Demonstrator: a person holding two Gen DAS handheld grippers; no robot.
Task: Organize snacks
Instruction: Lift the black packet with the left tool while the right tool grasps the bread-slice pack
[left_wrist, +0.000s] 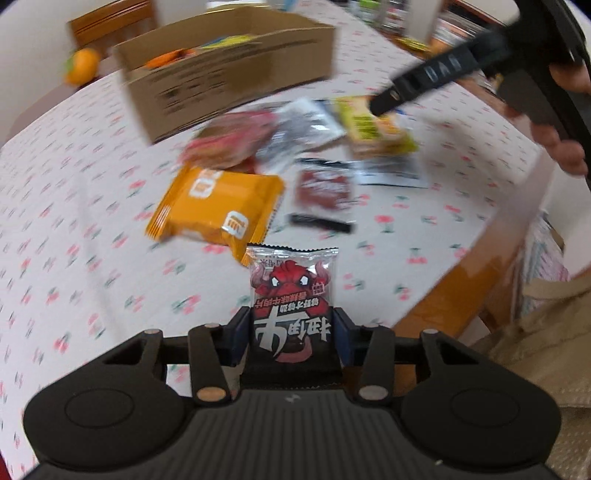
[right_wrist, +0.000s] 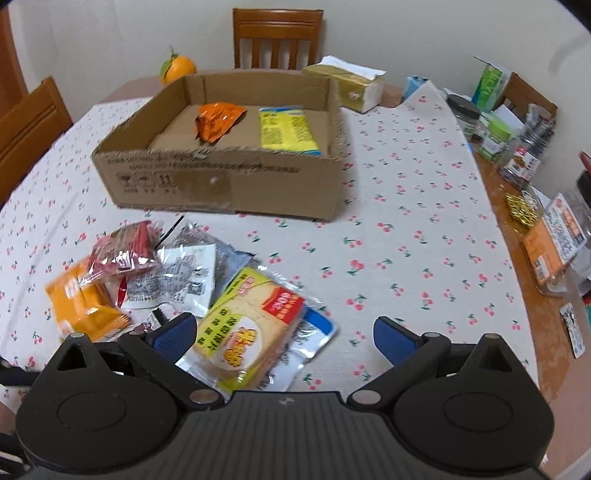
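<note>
Cherry-print tablecloth (right_wrist: 388, 229) spreads under everything we see. On it sits our cardboard box (right_wrist: 229, 184), holding an orange wrapper (right_wrist: 218, 120) and a yellow packet (right_wrist: 286, 129). Near the box lies a loose snack pile (right_wrist: 177, 273). Our right gripper (right_wrist: 286, 338) hangs wide apart over the yellow-green cracker pack (right_wrist: 251, 332). Our left gripper (left_wrist: 293, 332) pinches a red-bull snack pouch (left_wrist: 293, 284) above the cloth.
</note>
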